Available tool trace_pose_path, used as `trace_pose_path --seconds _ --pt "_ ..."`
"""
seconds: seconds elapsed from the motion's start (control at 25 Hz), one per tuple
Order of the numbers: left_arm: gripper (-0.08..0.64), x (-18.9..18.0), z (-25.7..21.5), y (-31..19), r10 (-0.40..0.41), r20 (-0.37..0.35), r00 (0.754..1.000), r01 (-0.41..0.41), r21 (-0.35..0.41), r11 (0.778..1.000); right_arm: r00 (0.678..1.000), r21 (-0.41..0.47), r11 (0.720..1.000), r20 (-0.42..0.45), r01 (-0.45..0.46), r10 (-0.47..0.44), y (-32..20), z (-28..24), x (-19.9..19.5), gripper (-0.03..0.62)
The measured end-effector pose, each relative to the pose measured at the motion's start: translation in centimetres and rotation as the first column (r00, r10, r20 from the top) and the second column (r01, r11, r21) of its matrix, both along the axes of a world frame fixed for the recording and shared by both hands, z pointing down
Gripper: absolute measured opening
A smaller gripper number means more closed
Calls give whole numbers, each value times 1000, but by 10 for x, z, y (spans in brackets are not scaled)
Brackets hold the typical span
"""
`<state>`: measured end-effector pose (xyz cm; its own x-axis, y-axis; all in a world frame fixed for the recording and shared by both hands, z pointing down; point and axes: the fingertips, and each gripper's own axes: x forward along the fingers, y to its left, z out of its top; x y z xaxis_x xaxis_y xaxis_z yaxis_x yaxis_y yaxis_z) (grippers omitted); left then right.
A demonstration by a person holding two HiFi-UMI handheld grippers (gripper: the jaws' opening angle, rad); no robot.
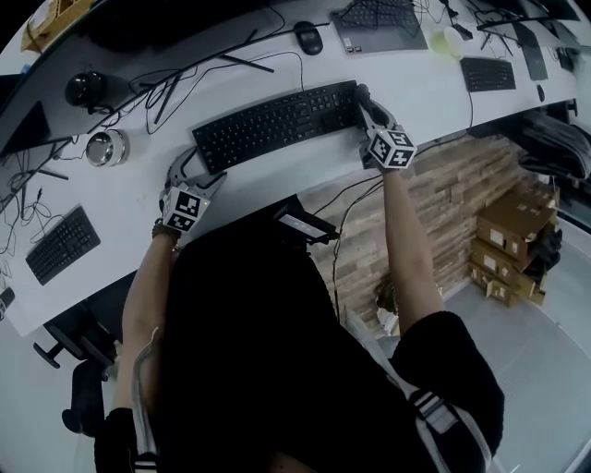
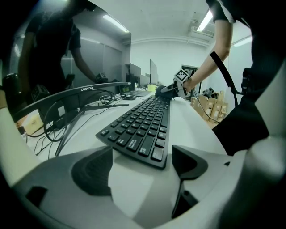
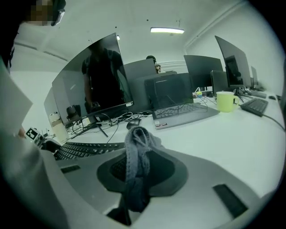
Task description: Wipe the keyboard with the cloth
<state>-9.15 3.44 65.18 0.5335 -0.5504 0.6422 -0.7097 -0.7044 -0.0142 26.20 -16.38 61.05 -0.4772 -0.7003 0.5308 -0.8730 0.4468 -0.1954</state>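
Note:
A black keyboard (image 1: 277,125) lies slanted on the white desk (image 1: 120,212). My left gripper (image 1: 196,174) is at the keyboard's left end. In the left gripper view the keyboard (image 2: 143,123) runs away from the jaws, and the left gripper (image 2: 140,167) stands wide with the near corner between its tips; a thin gap shows beside the right pad. My right gripper (image 1: 367,109) is at the keyboard's right end. In the right gripper view the right gripper (image 3: 134,179) is shut on a bunched grey cloth (image 3: 136,156), which sticks up from the pads. The keyboard (image 3: 85,148) lies to its left.
Behind the keyboard are a mouse (image 1: 308,38), a laptop (image 1: 379,23), a green mug (image 3: 226,101), a monitor stand and loose cables (image 1: 157,92). Other keyboards (image 1: 63,245) (image 1: 488,74) sit at either side. A silver round object (image 1: 106,148) is left. Cardboard boxes (image 1: 508,240) stand past the desk edge.

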Motion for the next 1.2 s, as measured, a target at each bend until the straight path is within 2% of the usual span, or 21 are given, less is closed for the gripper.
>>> trace_pose_path --seconds 0.24,0.44,0.68,0.84,0.96,1.2 --pt "407 -2 0 -1 0 1 1000 0 0 1000 979 2 989 -141 148 -146 9 9 -24 61" --pt "408 -1 0 1 -3 2 1000 3 -3 1000 953 -14 974 -204 226 -224 16 12 -35 58" --pt "411 0 1 0 -8 1 1000 8 -2 1000 947 -16 971 -220 237 -235 19 13 -39 58" --pt "414 0 1 0 -12 2 1000 12 -4 1000 929 -30 953 -215 301 -301 28 14 -55 58" --pt "416 0 1 -1 -15 2 1000 15 -4 1000 926 -26 953 -228 303 -300 31 15 -58 57" --pt "417 -1 1 -1 -17 1 1000 17 -3 1000 893 -24 918 -223 396 -391 48 14 -95 57"
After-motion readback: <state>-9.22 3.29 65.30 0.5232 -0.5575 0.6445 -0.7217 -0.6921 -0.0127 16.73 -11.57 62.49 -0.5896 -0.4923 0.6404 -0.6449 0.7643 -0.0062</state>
